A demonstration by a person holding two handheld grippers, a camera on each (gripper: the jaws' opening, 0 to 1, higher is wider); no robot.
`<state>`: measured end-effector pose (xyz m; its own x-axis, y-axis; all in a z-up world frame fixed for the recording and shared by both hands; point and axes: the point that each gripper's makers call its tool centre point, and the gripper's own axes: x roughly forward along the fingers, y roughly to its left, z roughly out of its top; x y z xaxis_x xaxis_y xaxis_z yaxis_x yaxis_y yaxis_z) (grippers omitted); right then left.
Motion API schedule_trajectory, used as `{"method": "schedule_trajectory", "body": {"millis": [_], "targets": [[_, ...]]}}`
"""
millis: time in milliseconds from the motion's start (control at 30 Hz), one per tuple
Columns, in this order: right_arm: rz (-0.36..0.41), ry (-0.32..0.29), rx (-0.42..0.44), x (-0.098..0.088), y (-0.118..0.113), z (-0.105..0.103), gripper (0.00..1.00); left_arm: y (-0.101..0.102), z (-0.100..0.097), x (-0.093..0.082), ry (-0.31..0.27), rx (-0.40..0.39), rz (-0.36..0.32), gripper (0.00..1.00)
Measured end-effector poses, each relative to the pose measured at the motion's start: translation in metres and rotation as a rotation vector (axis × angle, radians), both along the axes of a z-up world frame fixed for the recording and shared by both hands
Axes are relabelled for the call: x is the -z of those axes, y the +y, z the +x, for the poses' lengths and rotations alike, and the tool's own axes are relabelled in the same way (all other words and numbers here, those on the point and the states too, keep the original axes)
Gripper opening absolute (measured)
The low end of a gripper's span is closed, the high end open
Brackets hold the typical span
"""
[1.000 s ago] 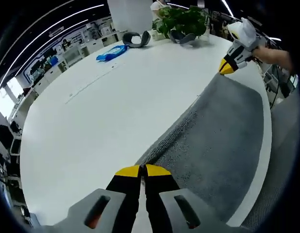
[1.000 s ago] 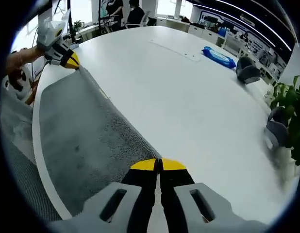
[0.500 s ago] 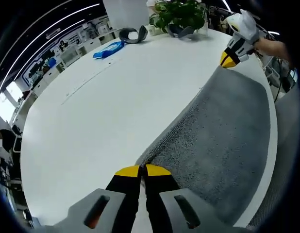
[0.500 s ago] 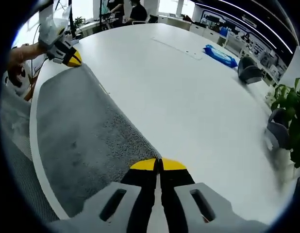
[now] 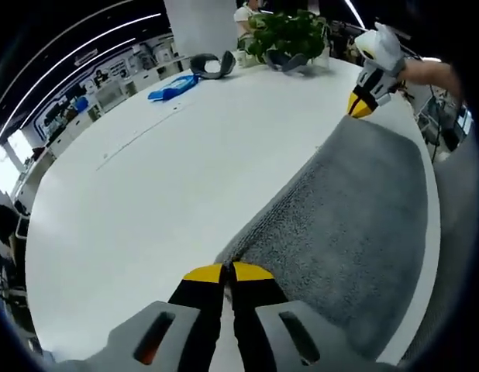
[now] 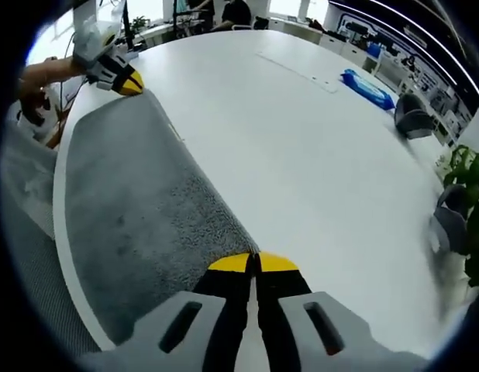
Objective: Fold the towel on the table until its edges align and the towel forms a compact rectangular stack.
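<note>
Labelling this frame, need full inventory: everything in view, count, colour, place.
towel: 1, grey, near table edge, both far corners pinched
table: 1, white, large, under everything
packet: 1, blue, far side of table
headrests: 2 dark grey curved pads, far end by the plant
plant: 1, green, far end of table
left gripper: yellow tips, shut on towel corner
right gripper: yellow tips, shut on other towel corner
hand: person's, behind the left gripper, right gripper view

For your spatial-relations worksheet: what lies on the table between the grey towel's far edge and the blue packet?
Bare white table: nothing lies between the grey towel and the blue packet, as the left gripper view shows.
</note>
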<state>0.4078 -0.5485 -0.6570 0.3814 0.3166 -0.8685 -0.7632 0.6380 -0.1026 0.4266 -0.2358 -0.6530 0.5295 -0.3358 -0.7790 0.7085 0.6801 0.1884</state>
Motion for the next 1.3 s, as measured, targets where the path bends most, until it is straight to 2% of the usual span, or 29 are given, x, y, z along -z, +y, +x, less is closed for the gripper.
{"method": "schedule_trajectory", "body": {"millis": [33,67,100,133,167,267,333,400,433,500,633,733,800,833,867,900,933,1000,1033,1100,1233,1300], "targets": [[-0.007,-0.004,-0.006,0.0,0.0,-0.001,0.0,0.005,0.004,-0.003,-0.024,-0.032,0.033,0.09],[-0.015,-0.009,-0.011,0.0,0.001,-0.001,0.0,0.014,0.01,-0.009,-0.072,-0.103,0.072,0.15],[-0.027,-0.016,-0.02,0.001,0.001,-0.002,0.0,0.012,0.013,-0.016,-0.118,-0.098,0.077,0.21],[-0.035,-0.02,-0.025,0.001,0.001,-0.002,0.0,0.004,0.013,-0.024,-0.161,-0.073,0.057,0.22],[-0.04,-0.021,-0.027,0.001,0.001,-0.001,0.0,0.0,0.011,-0.027,-0.17,-0.067,0.043,0.21],[-0.041,-0.017,-0.024,0.001,0.0,-0.001,0.0,-0.01,0.0,-0.03,-0.153,-0.059,0.032,0.21],[-0.028,-0.009,-0.008,0.001,0.0,-0.001,0.0,-0.025,-0.008,-0.034,-0.154,-0.036,0.005,0.21],[-0.019,-0.004,-0.002,0.001,0.0,0.0,0.0,-0.052,-0.022,-0.039,-0.133,0.013,-0.067,0.15],[-0.015,0.0,0.001,0.002,0.0,0.0,0.0,-0.064,-0.029,-0.041,-0.124,0.038,-0.103,0.07],[-0.012,0.005,0.003,0.002,0.0,0.0,0.0,-0.105,-0.057,-0.043,-0.065,0.125,-0.192,0.02],[-0.012,0.004,-0.001,0.002,0.0,0.0,0.0,-0.157,-0.097,-0.029,0.026,0.27,-0.22,0.01],[-0.015,0.002,0.002,0.002,0.0,0.0,0.0,-0.182,-0.121,-0.012,0.074,0.351,-0.192,0.01],[-0.024,-0.004,-0.004,0.002,0.001,-0.001,0.0,-0.185,-0.129,-0.001,0.091,0.355,-0.17,0.01],[-0.03,-0.007,-0.004,0.002,0.001,-0.001,0.0,-0.181,-0.129,0.004,0.072,0.366,-0.121,0.01],[-0.042,-0.011,-0.015,0.003,0.001,-0.001,0.0,-0.18,-0.125,0.005,0.019,0.389,-0.097,0.01],[-0.057,-0.016,-0.031,0.003,0.001,-0.001,0.0,-0.184,-0.125,0.0,-0.018,0.422,-0.109,0.01],[-0.071,-0.015,-0.039,0.003,0.001,-0.001,0.0,-0.181,-0.127,0.0,-0.025,0.44,-0.079,0.01],[-0.089,-0.008,-0.049,0.002,0.002,-0.001,0.0,-0.18,-0.128,0.0,-0.134,0.595,0.105,0.01],[-0.095,-0.004,-0.052,0.003,0.002,-0.001,0.0,-0.18,-0.128,0.001,-0.168,0.637,0.164,0.01],[-0.103,0.002,-0.055,0.003,0.001,-0.001,0.0,-0.181,-0.13,0.002,-0.18,0.639,0.209,0.01],[-0.134,0.006,-0.101,0.004,0.001,-0.009,0.0,-0.179,-0.128,0.002,-0.155,0.602,0.188,0.01],[-0.138,0.01,-0.118,0.004,0.001,-0.012,0.0,-0.171,-0.123,0.002,-0.193,0.646,0.286,0.01]]}}
